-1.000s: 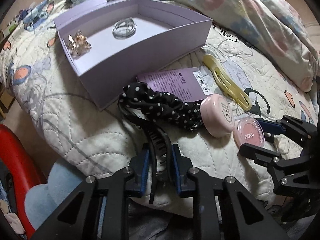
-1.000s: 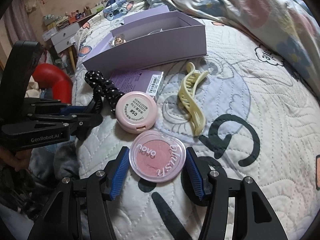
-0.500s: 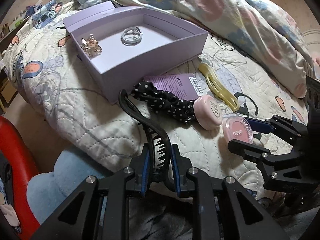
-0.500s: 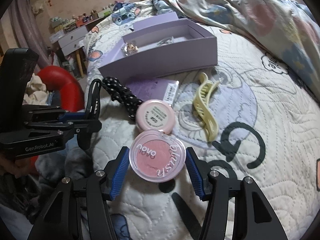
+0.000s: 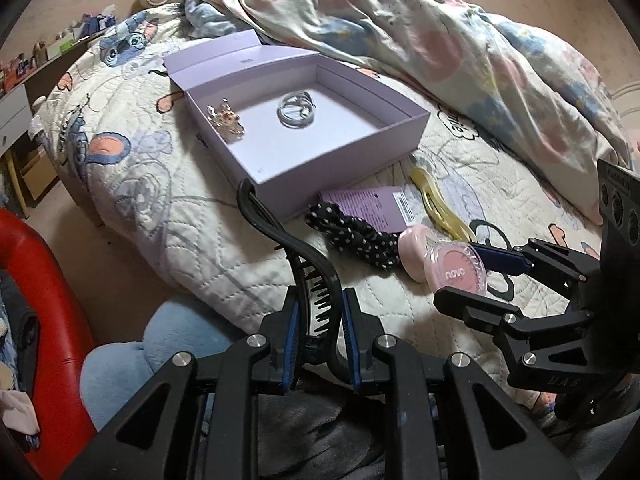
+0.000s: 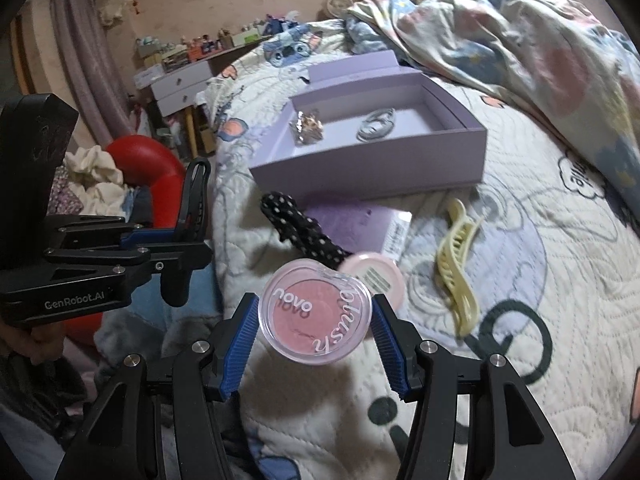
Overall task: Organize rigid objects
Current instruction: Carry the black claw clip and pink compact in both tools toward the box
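Both loads have come up off the quilted cartoon-print bedspread (image 6: 520,280) since a second ago: the left gripper (image 5: 319,316) is clamped tight on the long black plastic claw clip (image 5: 288,248), now held clear of the bed edge, and the right gripper (image 6: 314,316) is clamped on the round clear-lidded pink blush compact (image 6: 314,316), which casts a shadow on the cover beneath it. That puts two rigid items in transit at once, probably toward the open lilac cardboard box (image 5: 340,168) (it lies well apart from both). Count: two pieces inside the box, a gold ornament (image 5: 226,120) and a silver ring coil (image 5: 296,110); one pale pink round pot (image 6: 374,276), one yellow claw clip (image 6: 456,268), one purple carton (image 6: 360,224) and one black polka-dot scrunchie (image 6: 304,232) remain on the bed.
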